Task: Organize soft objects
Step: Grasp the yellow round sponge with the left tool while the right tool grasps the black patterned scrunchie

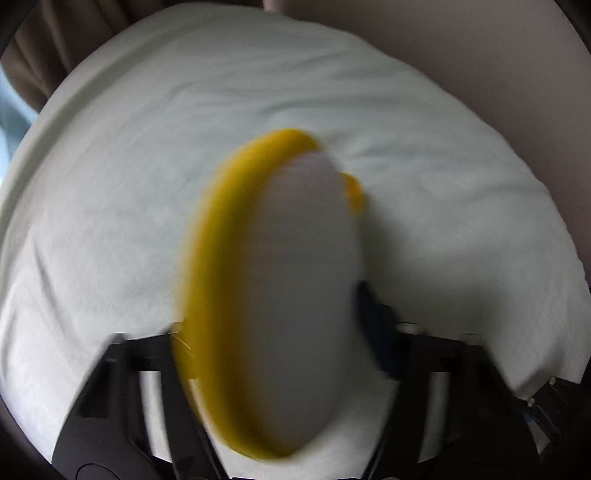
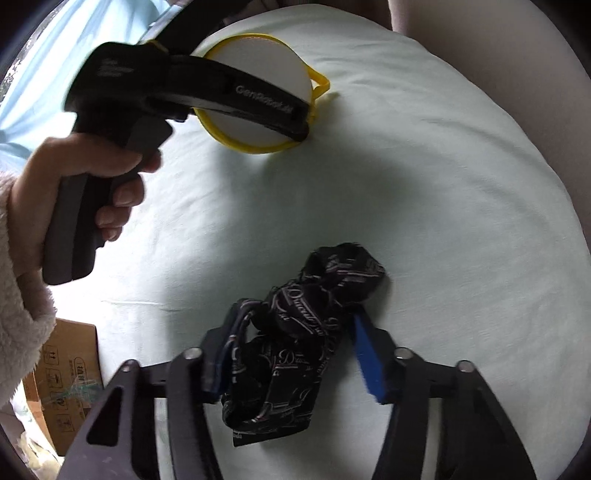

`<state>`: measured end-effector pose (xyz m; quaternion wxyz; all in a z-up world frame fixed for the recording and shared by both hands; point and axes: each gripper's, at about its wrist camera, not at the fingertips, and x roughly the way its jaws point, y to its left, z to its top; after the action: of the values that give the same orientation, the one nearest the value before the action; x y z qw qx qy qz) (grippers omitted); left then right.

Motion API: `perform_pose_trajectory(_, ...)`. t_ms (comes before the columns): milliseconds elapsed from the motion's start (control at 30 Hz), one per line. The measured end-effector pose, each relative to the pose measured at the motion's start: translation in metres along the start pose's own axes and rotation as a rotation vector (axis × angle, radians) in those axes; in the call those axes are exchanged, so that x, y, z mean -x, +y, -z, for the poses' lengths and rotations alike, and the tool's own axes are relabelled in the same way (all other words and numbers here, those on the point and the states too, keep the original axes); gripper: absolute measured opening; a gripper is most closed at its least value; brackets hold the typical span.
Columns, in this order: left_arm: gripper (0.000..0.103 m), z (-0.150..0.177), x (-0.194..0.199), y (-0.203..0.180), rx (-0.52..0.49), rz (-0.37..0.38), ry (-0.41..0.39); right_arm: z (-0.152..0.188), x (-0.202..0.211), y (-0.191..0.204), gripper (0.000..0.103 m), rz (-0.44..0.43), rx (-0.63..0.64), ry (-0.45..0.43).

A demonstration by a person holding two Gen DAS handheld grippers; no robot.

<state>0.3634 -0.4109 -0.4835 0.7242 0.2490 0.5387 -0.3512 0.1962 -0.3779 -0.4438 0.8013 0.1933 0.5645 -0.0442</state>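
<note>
A round white pad with a yellow rim (image 1: 273,295) fills the middle of the left wrist view, held edge-on between the fingers of my left gripper (image 1: 277,332). It also shows in the right wrist view (image 2: 258,62), far left on the white bed sheet (image 2: 424,166), with the left gripper (image 2: 303,129) shut on its edge. A crumpled black cloth with white script print (image 2: 295,339) lies on the sheet between the fingers of my right gripper (image 2: 291,354). The jaws stand apart around it and the blue pad (image 2: 367,362) is beside the cloth, not pressing it.
A cardboard box (image 2: 62,376) stands below the bed's left edge. Brown curtain (image 1: 48,40) hangs at the far left. A beige headboard or wall (image 1: 461,48) runs along the far right. A light blue fabric (image 2: 92,29) lies beyond the sheet.
</note>
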Motion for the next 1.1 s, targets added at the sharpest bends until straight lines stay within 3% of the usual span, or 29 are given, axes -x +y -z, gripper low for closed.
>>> perform_pose_trajectory(33, 0.021, 0.001, 0.003, -0.005, -0.014, 0.004, -0.006, 0.000, 0.002, -0.002, 0.046, 0.000, -0.003, -0.001)
perform_pose_trajectory(100, 0.014, 0.003, 0.010, -0.010, -0.027, 0.002, -0.008, 0.001, 0.005, -0.004, 0.043, -0.001, -0.008, -0.004)
perform_pose_trajectory(400, 0.014, 0.011, 0.038, -0.013, 0.018, 0.010, -0.042, -0.004, 0.034, -0.006, 0.040, 0.001, -0.024, -0.040)
perform_pose_trajectory(433, 0.014, 0.012, 0.042, 0.006, 0.023, 0.011, -0.048, -0.004, 0.038, -0.004, 0.040, 0.003, -0.023, -0.046)
perform_pose_trajectory(533, 0.014, 0.014, 0.066, 0.008, 0.043, 0.014, -0.075, -0.006, 0.060, -0.001, 0.040, 0.006, -0.018, -0.068)
perform_pose_trajectory(833, 0.014, 0.029, 0.170, 0.019, 0.096, -0.009, -0.172, -0.017, 0.134, 0.021, 0.040, 0.014, -0.004, -0.159)
perform_pose_trajectory(900, 0.014, 0.015, 0.190, 0.022, 0.111, -0.019, -0.200, -0.017, 0.156, 0.029, 0.040, 0.013, 0.007, -0.181)
perform_pose_trajectory(1100, 0.014, 0.044, 0.276, 0.031, 0.153, -0.064, -0.285, -0.011, 0.218, 0.061, 0.040, 0.001, 0.047, -0.251)
